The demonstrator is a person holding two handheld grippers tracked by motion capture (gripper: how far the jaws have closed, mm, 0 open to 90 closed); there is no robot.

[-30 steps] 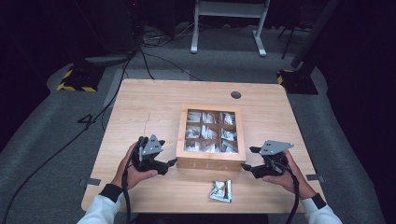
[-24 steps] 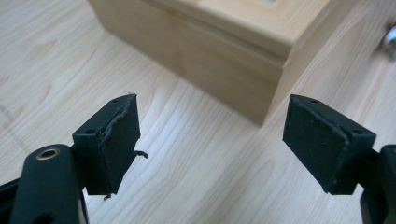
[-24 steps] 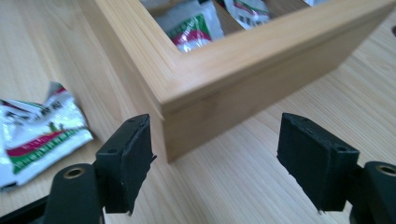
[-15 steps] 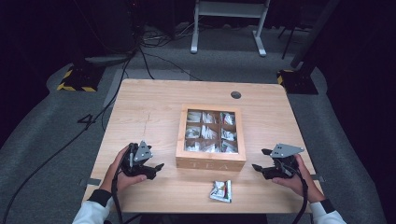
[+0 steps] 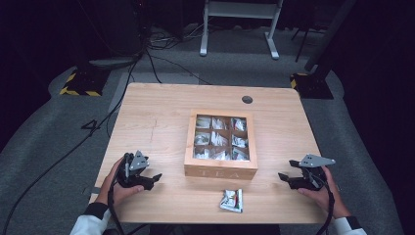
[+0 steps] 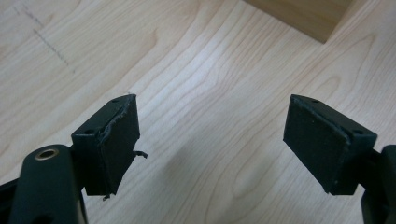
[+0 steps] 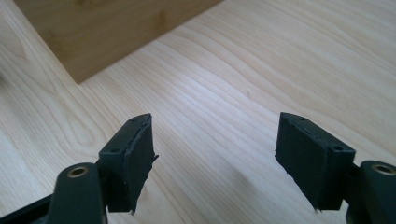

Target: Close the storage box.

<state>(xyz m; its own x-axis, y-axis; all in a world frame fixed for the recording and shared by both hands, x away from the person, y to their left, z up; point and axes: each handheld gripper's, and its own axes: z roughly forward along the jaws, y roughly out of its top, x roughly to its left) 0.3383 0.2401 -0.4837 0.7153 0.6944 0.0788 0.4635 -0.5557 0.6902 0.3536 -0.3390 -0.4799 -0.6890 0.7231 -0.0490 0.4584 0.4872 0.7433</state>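
Packet [image 5: 231, 200] lies by desk [image 5: 156, 117] front edge, before box [image 5: 221, 142], btwn both grippers; right gripper [image 5: 288, 177] slightly nearer than left gripper [image 5: 151, 179]. Both jaws apart, empty.

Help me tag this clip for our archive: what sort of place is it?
Probably a recording studio or lab, not a home: a lone wooden table on grey carpet with dark surroundings, cables trailing across the floor, and hazard-striped stand bases. A wooden tea box sits staged on the table.
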